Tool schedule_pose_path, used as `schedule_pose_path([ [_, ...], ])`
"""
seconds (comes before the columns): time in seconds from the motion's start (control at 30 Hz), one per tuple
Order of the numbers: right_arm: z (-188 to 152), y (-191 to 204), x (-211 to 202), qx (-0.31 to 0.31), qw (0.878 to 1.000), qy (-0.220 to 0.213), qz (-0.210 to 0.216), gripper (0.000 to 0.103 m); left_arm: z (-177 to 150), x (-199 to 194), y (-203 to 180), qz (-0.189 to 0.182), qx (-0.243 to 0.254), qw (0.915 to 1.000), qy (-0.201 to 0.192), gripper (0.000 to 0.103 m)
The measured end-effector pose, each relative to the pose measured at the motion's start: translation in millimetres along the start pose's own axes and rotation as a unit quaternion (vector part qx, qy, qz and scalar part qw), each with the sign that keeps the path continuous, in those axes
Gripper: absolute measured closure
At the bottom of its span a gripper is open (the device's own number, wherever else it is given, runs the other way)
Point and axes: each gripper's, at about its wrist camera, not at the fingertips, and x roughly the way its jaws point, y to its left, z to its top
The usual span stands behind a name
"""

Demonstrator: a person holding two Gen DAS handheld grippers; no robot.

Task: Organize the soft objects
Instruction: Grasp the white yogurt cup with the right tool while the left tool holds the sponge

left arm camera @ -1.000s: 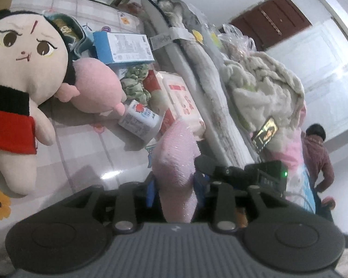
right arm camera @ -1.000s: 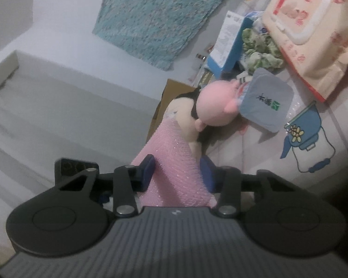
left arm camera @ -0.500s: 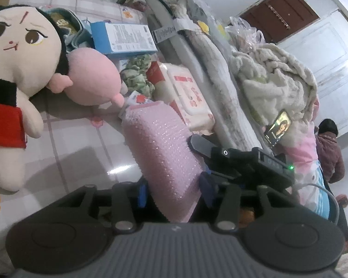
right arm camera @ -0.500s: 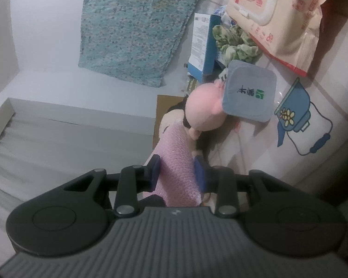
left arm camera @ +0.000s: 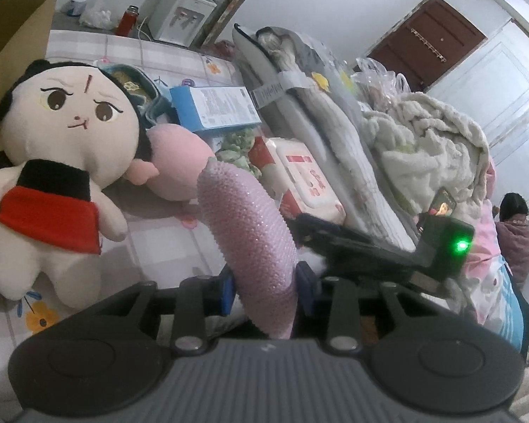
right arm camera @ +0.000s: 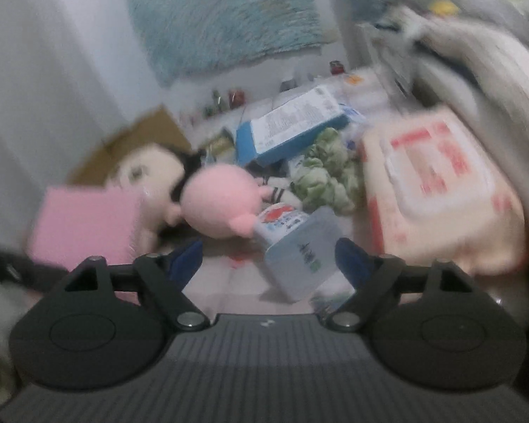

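Note:
My left gripper (left arm camera: 264,289) is closing on a pink nubbly cloth (left arm camera: 247,232), pads pressing its lower end, and the cloth stands up between the fingers. In the blurred right wrist view my right gripper (right arm camera: 268,264) is opening wide with nothing between its pads, and the pink cloth (right arm camera: 84,225) sits to its left, outside the jaws. On the checked tabletop (left arm camera: 158,239) lie a black-haired doll plush (left arm camera: 63,148) in a red skirt and a round pink plush (left arm camera: 176,162) beside it. The right tool's black housing (left arm camera: 441,243) shows a green light.
A wet-wipes pack (left arm camera: 306,183), a blue box (left arm camera: 215,105) and a green fabric bundle (left arm camera: 236,148) crowd the back. A pale blue tissue pack (right arm camera: 299,253) lies ahead of the right gripper. Folded bedding (left arm camera: 335,112) rises on the right, a cardboard box (left arm camera: 14,28) stands left, and a person (left arm camera: 515,239) sits far right.
The right gripper has let go of the pink cloth, opened wide and rolled level. The cloth now stays only in the left gripper, which has tightened and shifted a little.

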Motion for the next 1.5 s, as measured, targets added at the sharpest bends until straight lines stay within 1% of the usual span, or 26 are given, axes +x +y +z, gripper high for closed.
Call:
schedule_pose_path([
  [0.07,4.8,8.7,13.4,-0.057,0.998,0.017,-0.01,0.016,-0.4,-1.1,2.7,-0.001,-0.002,1.0,-0.001,0.067],
  [0.1,6.6,11.8,20.4,-0.079,0.996,0.037,-0.031,0.016,-0.3,-1.6,4.8,-0.002,-0.004,1.0,-0.001,0.067],
  [0.13,7.9,14.5,26.1,-0.104,0.993,0.045,-0.038,0.016,-0.1,-1.8,6.3,-0.003,-0.005,1.0,-0.001,0.067],
  [0.2,8.9,16.7,35.1,-0.151,0.986,0.061,-0.046,0.011,0.4,-1.4,8.0,-0.003,-0.007,1.0,-0.001,0.067],
  [0.3,11.5,16.0,49.1,-0.19,0.977,0.083,-0.052,0.01,2.7,-1.5,11.0,-0.006,-0.008,0.9999,-0.003,0.067],
  [0.37,11.9,12.2,56.4,-0.2,0.974,0.097,-0.052,0.01,3.6,-1.9,12.2,-0.005,-0.008,0.9999,-0.004,0.067],
  [0.43,12.7,9.8,62.2,-0.198,0.973,0.107,-0.042,0.013,4.8,-2.0,13.4,-0.006,-0.008,0.9999,-0.006,0.067],
  [0.47,12.6,9.4,64.1,-0.199,0.973,0.111,-0.036,0.02,4.8,-2.1,13.8,-0.006,-0.008,0.9999,-0.006,0.067],
  [0.5,11.7,9.8,64.9,-0.2,0.973,0.113,-0.035,0.036,5.0,-2.1,14.6,-0.006,-0.009,0.9999,-0.007,0.067],
  [0.53,10.6,10.1,65.3,-0.202,0.972,0.115,-0.044,0.044,5.0,-1.8,15.2,-0.007,-0.01,0.9999,-0.007,0.067],
  [0.63,13.2,7.4,63.8,-0.181,0.975,0.12,-0.053,0.044,5.3,-1.3,16.2,-0.007,-0.011,0.9999,-0.006,0.067],
  [0.67,14.4,8.2,62.8,-0.177,0.974,0.123,-0.063,0.044,5.2,-1.3,16.2,-0.006,-0.011,0.9999,-0.006,0.067],
  [0.77,20.0,14.4,58.0,-0.19,0.969,0.135,-0.085,0.044,4.4,-2.7,15.1,-0.005,-0.006,0.9999,-0.008,0.067],
  [0.83,28.1,19.5,55.6,-0.199,0.964,0.15,-0.092,0.044,4.2,-3.1,15.4,-0.006,-0.007,0.9999,-0.009,0.067],
  [0.97,45.0,31.2,60.6,-0.234,0.946,0.201,-0.097,0.044,3.0,-5.2,17.2,-0.008,-0.011,0.9998,-0.012,0.067],
  [1.07,53.3,40.6,74.4,-0.272,0.924,0.251,-0.095,0.044,2.5,-8.2,17.3,-0.009,-0.012,0.9997,-0.017,0.067],
  [1.17,54.4,50.6,93.0,-0.314,0.897,0.297,-0.093,0.044,2.5,-12.6,18.8,-0.009,-0.014,0.9996,-0.023,0.067],
  [1.2,53.6,53.5,99.0,-0.326,0.889,0.306,-0.092,0.044,2.6,-14.0,19.4,-0.009,-0.015,0.9995,-0.026,0.067],
  [1.27,53.6,58.2,107.7,-0.345,0.881,0.309,-0.092,0.043,3.2,-16.6,20.6,-0.009,-0.017,0.9994,-0.03,0.067],
  [1.33,54.0,59.6,112.8,-0.352,0.88,0.306,-0.095,0.042,3.2,-18.3,22.3,-0.009,-0.019,0.9992,-0.033,0.067],
  [1.37,53.8,59.0,113.4,-0.349,0.882,0.301,-0.096,0.04,3.1,-18.6,23.5,-0.009,-0.021,0.9992,-0.033,0.067],
  [1.43,53.7,56.5,111.6,-0.339,0.89,0.288,-0.096,0.036,2.9,-18.9,25.8,-0.01,-0.024,0.9991,-0.033,0.067],
  [1.5,54.3,51.9,105.3,-0.321,0.903,0.272,-0.088,0.03,2.5,-19.8,26.8,-0.011,-0.024,0.9991,-0.032,0.067],
])
